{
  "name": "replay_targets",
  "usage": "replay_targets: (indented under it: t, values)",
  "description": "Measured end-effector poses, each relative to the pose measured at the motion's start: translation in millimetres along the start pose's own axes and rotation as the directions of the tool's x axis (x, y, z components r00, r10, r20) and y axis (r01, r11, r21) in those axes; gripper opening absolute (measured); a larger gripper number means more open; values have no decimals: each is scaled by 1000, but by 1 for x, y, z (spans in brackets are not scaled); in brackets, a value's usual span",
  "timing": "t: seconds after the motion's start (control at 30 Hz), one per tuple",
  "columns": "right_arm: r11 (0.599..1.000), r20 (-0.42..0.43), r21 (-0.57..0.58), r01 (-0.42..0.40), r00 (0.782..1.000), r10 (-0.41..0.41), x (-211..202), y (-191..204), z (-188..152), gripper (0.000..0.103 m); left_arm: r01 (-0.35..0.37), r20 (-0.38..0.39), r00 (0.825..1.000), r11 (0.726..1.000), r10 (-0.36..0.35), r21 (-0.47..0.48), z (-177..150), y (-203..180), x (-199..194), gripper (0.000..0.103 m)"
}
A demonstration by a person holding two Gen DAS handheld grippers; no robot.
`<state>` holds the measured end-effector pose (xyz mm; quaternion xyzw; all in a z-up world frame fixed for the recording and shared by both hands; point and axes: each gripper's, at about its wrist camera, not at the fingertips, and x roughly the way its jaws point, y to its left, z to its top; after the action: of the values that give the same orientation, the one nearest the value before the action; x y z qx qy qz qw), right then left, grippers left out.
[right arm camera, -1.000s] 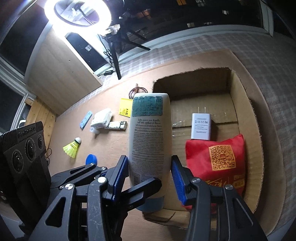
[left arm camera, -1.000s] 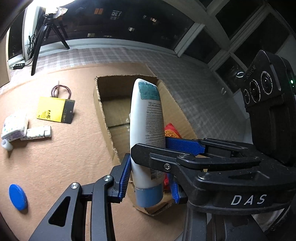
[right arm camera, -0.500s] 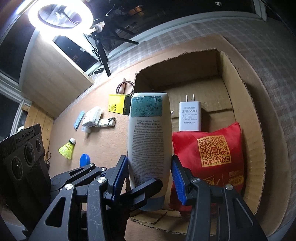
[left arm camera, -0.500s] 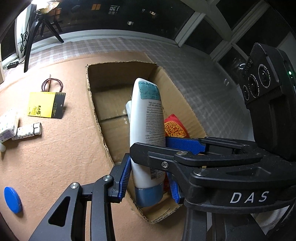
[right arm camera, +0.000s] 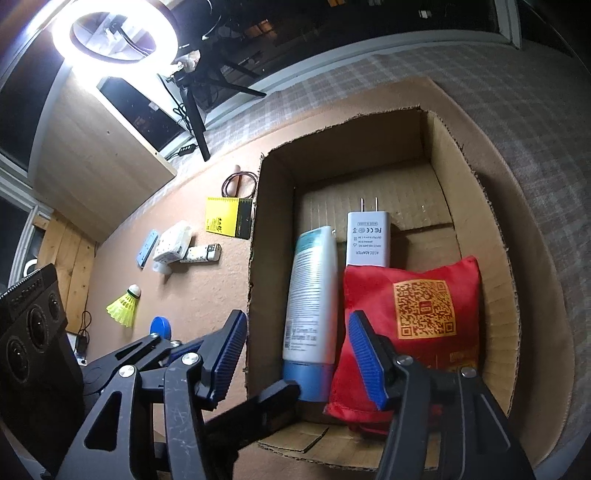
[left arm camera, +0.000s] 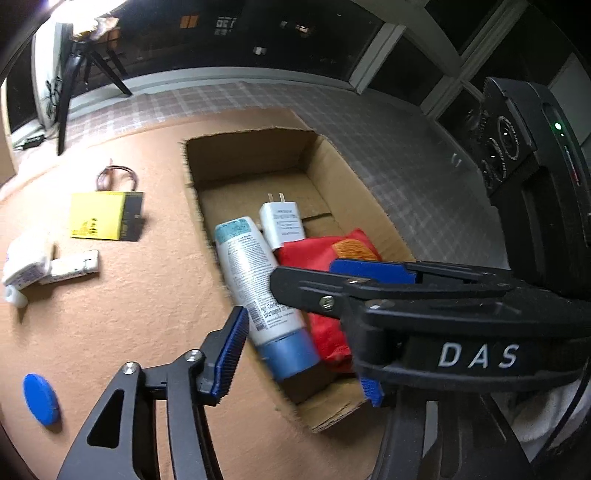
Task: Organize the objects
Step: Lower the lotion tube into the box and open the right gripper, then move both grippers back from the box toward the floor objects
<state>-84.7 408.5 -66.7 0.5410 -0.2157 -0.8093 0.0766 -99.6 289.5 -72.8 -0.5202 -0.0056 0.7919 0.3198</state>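
Note:
A white lotion bottle with a blue cap point(right arm camera: 312, 295) lies in the cardboard box point(right arm camera: 491, 295) along its left wall, beside a red pouch point(right arm camera: 410, 325) and a white charger point(right arm camera: 369, 240). It also shows in the left wrist view point(left arm camera: 258, 291), with the box point(left arm camera: 354, 177) around it. Both grippers hover above the box's near end. My left gripper point(left arm camera: 299, 354) is open and empty. My right gripper point(right arm camera: 299, 365) is open and empty, its blue pads either side of the bottle's cap end, apart from it.
On the tan mat left of the box lie a yellow card point(right arm camera: 229, 218), a hair tie point(right arm camera: 240, 181), a white tube and small packet point(right arm camera: 184, 247), a yellow shuttlecock point(right arm camera: 123, 304) and a blue disc point(left arm camera: 40, 398). A ring light on a tripod point(right arm camera: 110, 33) stands behind.
Both grippers opened and let go of the bottle. It dropped from upright between the pads to lying flat in the box beside the red pouch.

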Motion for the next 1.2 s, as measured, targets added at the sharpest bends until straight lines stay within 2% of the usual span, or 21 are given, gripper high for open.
replay_targets:
  t: [0.3, 0.47, 0.6, 0.77, 0.9, 1.2]
  values:
    - [1000, 65, -16, 19, 998, -18, -7, 11, -3, 57, -43, 27, 999, 998, 44, -38, -16, 29, -30, 60]
    - [997, 109, -72, 23, 994, -15, -8, 30, -6, 63, -76, 36, 996, 994, 79, -72, -29, 53, -48, 60]
    - [992, 104, -123, 30, 994, -18, -3, 49, -8, 63, -111, 37, 993, 987, 116, -114, -44, 81, -62, 60]
    - [976, 103, -210, 62, 994, -41, 5, 77, -12, 63, -165, 42, 983, 967, 176, -194, -59, 126, -84, 60]
    - [967, 88, -249, 57, 995, -36, 13, 95, -11, 63, -212, 60, 971, 944, 233, -251, -62, 162, -103, 60]
    - [939, 64, -340, 53, 997, -33, 34, 132, 18, 63, -242, 104, 950, 908, 293, -342, -36, 219, -129, 59]
